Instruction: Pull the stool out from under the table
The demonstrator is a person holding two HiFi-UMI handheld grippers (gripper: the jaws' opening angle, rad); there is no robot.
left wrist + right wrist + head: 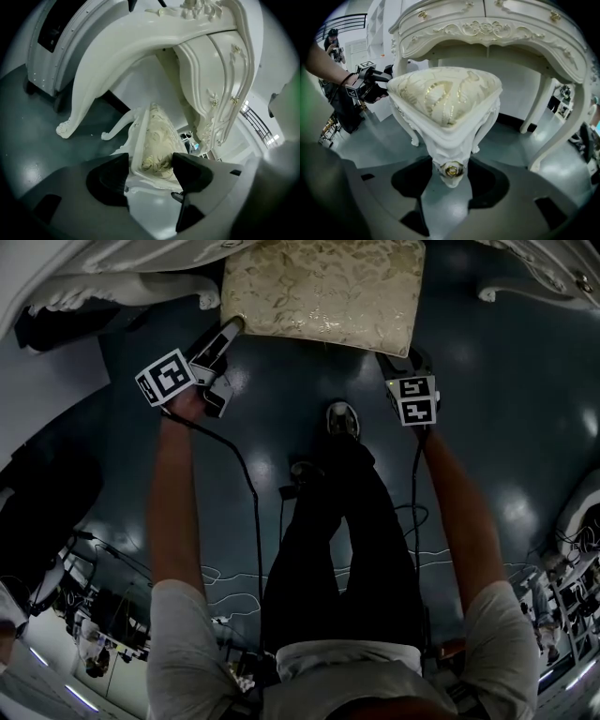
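Observation:
The stool [319,292], white carved frame under a cream and gold cushion, stands at the top of the head view, half under the white ornate table [131,287]. My left gripper [220,343] is at its near left corner. In the left gripper view the jaws [150,171] stand open, with the stool's edge [154,136] between them and a gap on the left side. My right gripper [403,362] is at the near right corner. Its jaws [450,176] flank the corner with the gold rosette [451,169] and close on it.
The table's curved legs [562,126] and drawer front [487,28] rise right behind the stool. My own legs and shoe [342,418] stand between the grippers, with cables [248,484] trailing over the dark floor. A grey machine [47,42] stands at the left.

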